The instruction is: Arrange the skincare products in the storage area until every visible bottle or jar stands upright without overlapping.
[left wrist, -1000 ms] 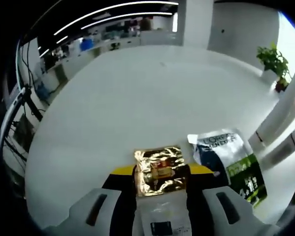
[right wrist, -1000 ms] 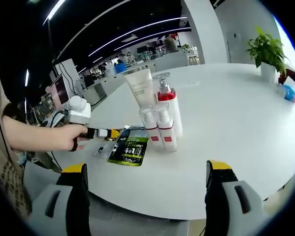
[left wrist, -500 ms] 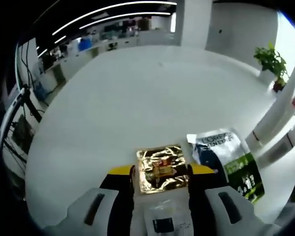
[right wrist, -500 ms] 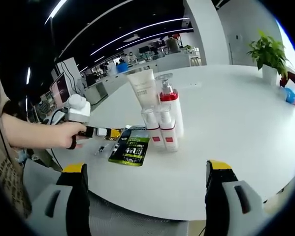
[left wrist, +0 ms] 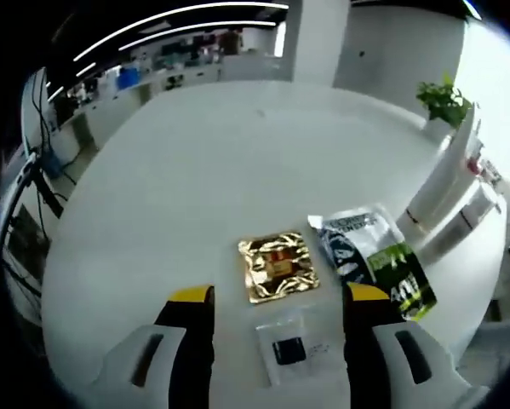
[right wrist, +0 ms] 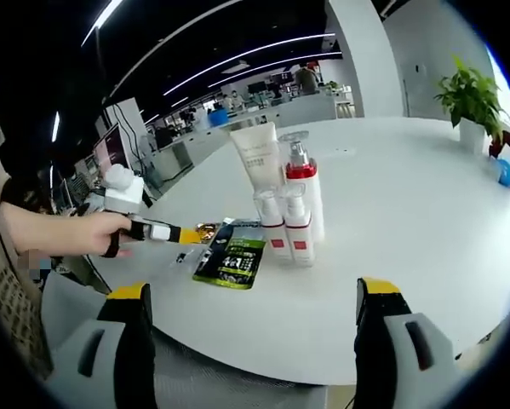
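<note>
Now, left gripper view: left gripper [left wrist: 276, 298] w/ jaws wide apart, nothing between them. Gold foil sachet [left wrist: 277, 268] lies flat on white table [left wrist: 178, 170], dead ahead just past the yellow tips, roughly square, no clear long axis. Small clear packet [left wrist: 290, 348] w/ dark label sits between the jaws, nearer the camera, flat too. Dark-and-green sachet [left wrist: 374, 264] just right of the gold one, long axis running away to the right. Tall white items at far right edge, too warped to read. Right gripper view: right gripper [right wrist: 250, 328] also spread, empty, off the table's near edge. Bottle cluster upright mid-table: white tube [right wrist: 258, 156], red-collared pump bottle [right wrist: 306, 198], two small bottles [right wrist: 282, 228] in front, all touching or close. Green sachet [right wrist: 233, 256] flat just left of them; left gripper [right wrist: 191, 235], held by a hand [right wrist: 97, 234], is beside it. Judgement: left is nearer the flat sachets, right nearer the bottles. Table smooth, glossy, bare elsewhere. Open office behind, ceiling strip lights, potted plant [right wrist: 469, 102] far right.
</note>
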{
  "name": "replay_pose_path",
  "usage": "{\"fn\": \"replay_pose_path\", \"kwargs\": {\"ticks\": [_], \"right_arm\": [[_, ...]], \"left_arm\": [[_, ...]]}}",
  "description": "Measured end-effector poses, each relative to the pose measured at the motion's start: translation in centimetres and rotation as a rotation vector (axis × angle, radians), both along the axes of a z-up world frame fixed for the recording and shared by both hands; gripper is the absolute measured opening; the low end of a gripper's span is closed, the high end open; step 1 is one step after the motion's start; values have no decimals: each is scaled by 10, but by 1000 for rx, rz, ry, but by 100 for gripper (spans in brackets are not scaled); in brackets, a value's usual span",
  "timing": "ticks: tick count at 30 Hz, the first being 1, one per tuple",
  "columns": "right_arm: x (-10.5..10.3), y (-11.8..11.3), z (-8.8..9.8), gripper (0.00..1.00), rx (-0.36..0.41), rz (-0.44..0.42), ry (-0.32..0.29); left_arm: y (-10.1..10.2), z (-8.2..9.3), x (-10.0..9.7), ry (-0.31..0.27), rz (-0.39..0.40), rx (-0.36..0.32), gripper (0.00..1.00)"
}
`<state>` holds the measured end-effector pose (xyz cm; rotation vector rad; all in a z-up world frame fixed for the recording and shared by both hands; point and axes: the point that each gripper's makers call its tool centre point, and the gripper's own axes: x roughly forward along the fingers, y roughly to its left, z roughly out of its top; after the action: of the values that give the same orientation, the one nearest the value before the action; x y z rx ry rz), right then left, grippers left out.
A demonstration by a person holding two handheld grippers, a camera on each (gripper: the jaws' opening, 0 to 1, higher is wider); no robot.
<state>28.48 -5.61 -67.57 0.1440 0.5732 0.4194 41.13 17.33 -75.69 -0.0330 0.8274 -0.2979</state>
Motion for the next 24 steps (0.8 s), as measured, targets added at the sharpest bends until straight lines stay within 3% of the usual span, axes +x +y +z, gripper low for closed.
{"fn": "replay_pose_path", "kwargs": {"ticks": [9,20,24], "right_arm": [[-2,5,3,100,-20,33,-19],[-2,6,4,100,-30,49,-39],[-2,7,4,100,-33,59,-40]], "left_arm": [[-5,39,-35,-65,-140,-111,79],[10,49,-86,-75,-199,-149,96],[15,58,-99,-101,-231,-132,97]]}}
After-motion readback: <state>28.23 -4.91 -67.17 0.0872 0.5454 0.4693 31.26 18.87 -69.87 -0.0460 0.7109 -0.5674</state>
